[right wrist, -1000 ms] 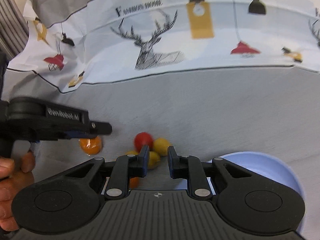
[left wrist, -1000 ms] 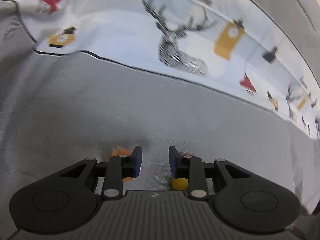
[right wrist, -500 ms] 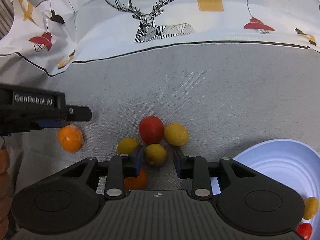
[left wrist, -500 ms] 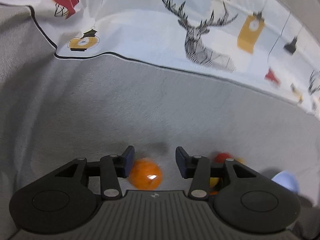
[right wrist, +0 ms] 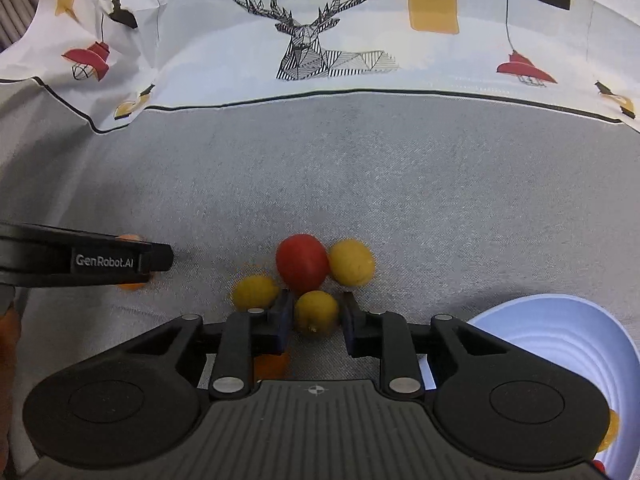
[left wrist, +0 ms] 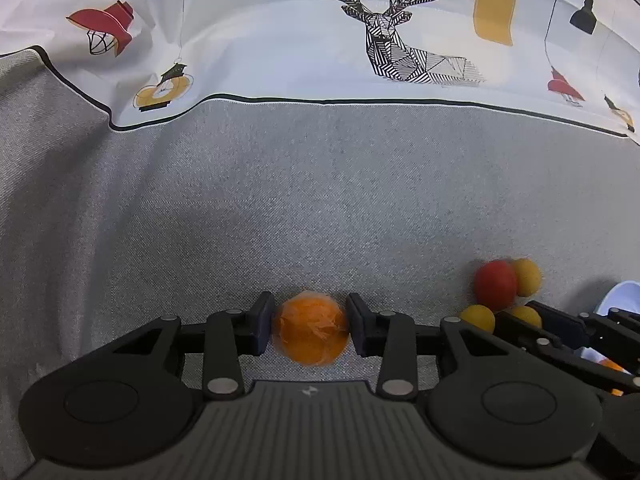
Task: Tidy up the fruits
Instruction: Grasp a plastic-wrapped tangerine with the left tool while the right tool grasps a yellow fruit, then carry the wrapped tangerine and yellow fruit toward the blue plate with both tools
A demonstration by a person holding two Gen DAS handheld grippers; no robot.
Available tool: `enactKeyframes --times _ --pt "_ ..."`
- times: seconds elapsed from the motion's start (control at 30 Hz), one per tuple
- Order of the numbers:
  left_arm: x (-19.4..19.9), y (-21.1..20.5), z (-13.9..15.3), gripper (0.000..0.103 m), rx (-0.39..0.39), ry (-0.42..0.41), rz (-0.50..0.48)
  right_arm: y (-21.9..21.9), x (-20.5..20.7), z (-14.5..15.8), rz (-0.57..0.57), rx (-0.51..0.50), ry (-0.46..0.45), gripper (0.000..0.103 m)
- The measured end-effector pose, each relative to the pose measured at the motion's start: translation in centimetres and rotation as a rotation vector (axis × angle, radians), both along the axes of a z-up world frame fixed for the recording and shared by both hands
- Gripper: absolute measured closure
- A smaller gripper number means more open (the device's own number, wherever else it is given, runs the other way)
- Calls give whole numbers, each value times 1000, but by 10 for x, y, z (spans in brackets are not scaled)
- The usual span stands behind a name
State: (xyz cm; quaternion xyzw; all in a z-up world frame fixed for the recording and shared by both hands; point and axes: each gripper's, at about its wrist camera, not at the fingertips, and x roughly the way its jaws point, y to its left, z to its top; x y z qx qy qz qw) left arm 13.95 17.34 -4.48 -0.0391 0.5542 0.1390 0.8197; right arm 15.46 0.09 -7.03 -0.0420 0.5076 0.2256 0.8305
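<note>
My left gripper (left wrist: 310, 330) has its pads on both sides of an orange fruit (left wrist: 311, 331) on the grey cloth, touching it. My right gripper (right wrist: 314, 318) straddles a small yellow fruit (right wrist: 316, 311) with slight gaps at the pads. Behind that fruit lie a red fruit (right wrist: 301, 263) and two more yellow fruits (right wrist: 352, 262) (right wrist: 255, 291). An orange piece (right wrist: 272, 364) lies under the right gripper's left finger. The left gripper (right wrist: 120, 261) shows side-on in the right wrist view, hiding most of the orange.
A pale blue bowl (right wrist: 560, 344) sits at the right with a few fruits at its bottom edge. It also shows in the left wrist view (left wrist: 618, 298). A printed deer cloth (right wrist: 320, 40) hangs behind the grey surface.
Both grippers have moved down and forward. The left jaws have come around the orange and closed to its sides. The right jaws have come around the small yellow fruit.
</note>
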Motion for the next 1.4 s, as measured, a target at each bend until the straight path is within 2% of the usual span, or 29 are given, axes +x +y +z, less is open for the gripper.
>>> enactKeyframes --times 0.17,0.37,0.73,0.97,1.27,1.4 --pt "-1 -4 16 60 2 -42 0 -7 -7 26 11 35 -51 76" --pt "-2 -19 38 60 -42 -100 -40 -26 -16 51 22 46 -101 76" --pt "-6 -77 56 60 -58 -144 -153 -85 -24 64 -33 -1 -148 77" --pt "-10 -114 51 60 -56 -143 -235 -118 -23 70 -74 -15 -152 77" --pt "-6 -122 42 60 -56 -126 -241 -146 -17 74 -113 -23 -156 77" --pt "-11 -137 38 60 -74 -117 -288 -151 -17 73 -118 -34 -150 77"
